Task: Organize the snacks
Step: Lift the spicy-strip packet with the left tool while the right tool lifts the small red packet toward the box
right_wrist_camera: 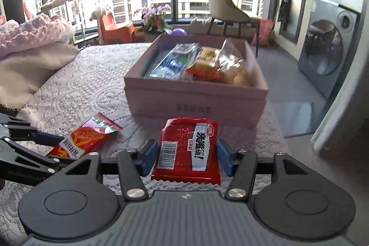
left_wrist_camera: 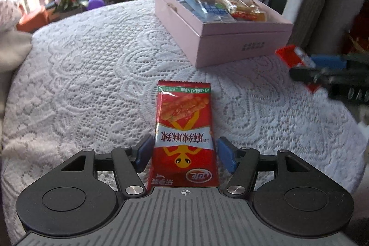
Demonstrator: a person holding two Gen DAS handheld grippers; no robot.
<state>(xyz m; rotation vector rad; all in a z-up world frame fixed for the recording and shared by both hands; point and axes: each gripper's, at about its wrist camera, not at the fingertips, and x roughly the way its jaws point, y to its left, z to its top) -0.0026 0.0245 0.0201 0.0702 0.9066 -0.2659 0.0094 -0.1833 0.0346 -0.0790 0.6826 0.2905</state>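
Observation:
A red snack packet with a green end (left_wrist_camera: 184, 128) lies flat on the lace tablecloth (left_wrist_camera: 92, 84). My left gripper (left_wrist_camera: 184, 146) straddles it, open, with a blue pad close on either side. The same packet (right_wrist_camera: 90, 137) shows at the left of the right wrist view. My right gripper (right_wrist_camera: 186, 151) is shut on a red packet with a barcode and a white label (right_wrist_camera: 186, 149), held just above the cloth. In the left wrist view that gripper (left_wrist_camera: 304, 67) hangs at the right edge with its packet (left_wrist_camera: 290, 57). Beyond stands an open pink box (right_wrist_camera: 196, 103) holding several snacks.
The pink box (left_wrist_camera: 242, 45) sits at the table's far right, near the rounded edge. A pink blanket (right_wrist_camera: 34, 38) lies off the table's left side. Behind are a beige chair (right_wrist_camera: 223, 6), potted flowers (right_wrist_camera: 156, 17) and a washing machine (right_wrist_camera: 329, 50).

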